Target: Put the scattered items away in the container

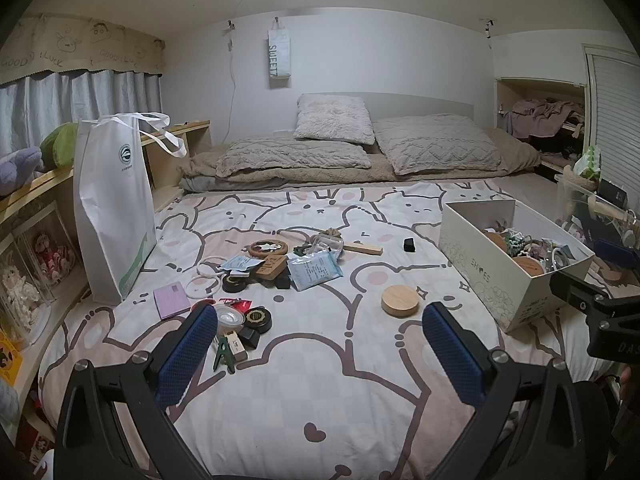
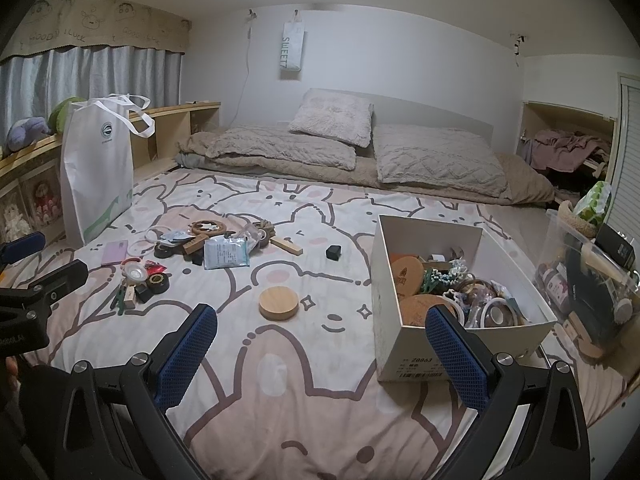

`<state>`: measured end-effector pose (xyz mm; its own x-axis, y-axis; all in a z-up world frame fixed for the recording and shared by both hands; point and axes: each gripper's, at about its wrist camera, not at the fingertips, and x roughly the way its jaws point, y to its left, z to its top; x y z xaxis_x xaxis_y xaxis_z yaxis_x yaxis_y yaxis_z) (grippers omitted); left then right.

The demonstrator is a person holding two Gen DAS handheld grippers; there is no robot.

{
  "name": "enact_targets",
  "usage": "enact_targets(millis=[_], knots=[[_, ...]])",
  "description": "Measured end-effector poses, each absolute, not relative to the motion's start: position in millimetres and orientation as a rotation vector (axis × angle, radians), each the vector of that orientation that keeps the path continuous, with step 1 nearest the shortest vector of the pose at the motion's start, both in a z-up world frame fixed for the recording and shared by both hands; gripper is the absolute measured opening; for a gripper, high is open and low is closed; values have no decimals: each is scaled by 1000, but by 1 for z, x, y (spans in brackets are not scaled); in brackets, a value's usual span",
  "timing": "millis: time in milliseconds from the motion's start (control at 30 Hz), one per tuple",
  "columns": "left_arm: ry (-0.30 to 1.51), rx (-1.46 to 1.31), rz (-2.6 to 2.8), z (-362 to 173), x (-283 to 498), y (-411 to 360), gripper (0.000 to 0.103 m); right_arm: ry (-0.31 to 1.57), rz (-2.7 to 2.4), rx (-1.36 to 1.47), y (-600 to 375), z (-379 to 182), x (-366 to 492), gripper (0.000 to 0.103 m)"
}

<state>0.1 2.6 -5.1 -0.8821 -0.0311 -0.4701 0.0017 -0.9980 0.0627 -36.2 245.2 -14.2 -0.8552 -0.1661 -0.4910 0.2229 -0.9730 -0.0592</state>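
Scattered small items lie on the bedspread: a round wooden lid, a blue-white packet, a black tape roll, a pink notepad, a green clip and a small black cube. A white shoe box, partly filled with trinkets, stands to the right. My left gripper hovers open near the tape roll and lid. My right gripper is open and empty, its right finger in front of the box's near corner.
A white tote bag stands at the bed's left edge by a wooden shelf with dolls. Pillows lie at the head. A clear plastic bin full of things sits right of the box.
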Motion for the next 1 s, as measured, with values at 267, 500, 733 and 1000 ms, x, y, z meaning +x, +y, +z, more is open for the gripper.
enact_targets(millis=[267, 500, 733, 1000], knots=[[-92, 758, -3030, -5, 0, 2, 103, 176, -2837, 747, 243, -18, -36, 103], [-92, 761, -3030, -6, 0, 2, 103, 176, -2834, 753, 243, -18, -37, 103], [-62, 784, -3013, -18, -3, -1, 103, 175, -2821, 778, 241, -24, -41, 103], [6, 856, -2983, -29, -14, -12, 103, 168, -2788, 829, 237, -36, -50, 103]])
